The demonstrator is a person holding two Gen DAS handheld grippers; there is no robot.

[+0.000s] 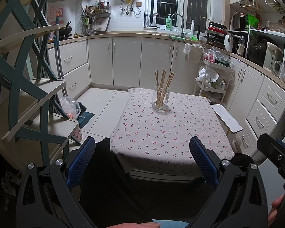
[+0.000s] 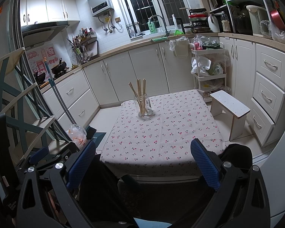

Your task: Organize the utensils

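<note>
Your left gripper (image 1: 142, 159) and right gripper (image 2: 142, 161) gape wide, empty, well short of the jar (image 1: 161, 98) holding the chopsticks (image 1: 163, 83); a careless reach could topple it.

1. Pale tablecloth (image 1: 167, 131) sprinkled with small red cherries and dark stems.
2. Clear glass jar (image 1: 161, 99) with light tan wooden chopsticks (image 1: 164, 81).
3. Blue ribbed pads (image 1: 204, 160) on black gripper frames.
4. Cream cabinets (image 1: 127, 60); white stool (image 2: 230, 106).
5. Teal-green crossed shelf rack (image 1: 24, 87) with beige shelves.
</note>
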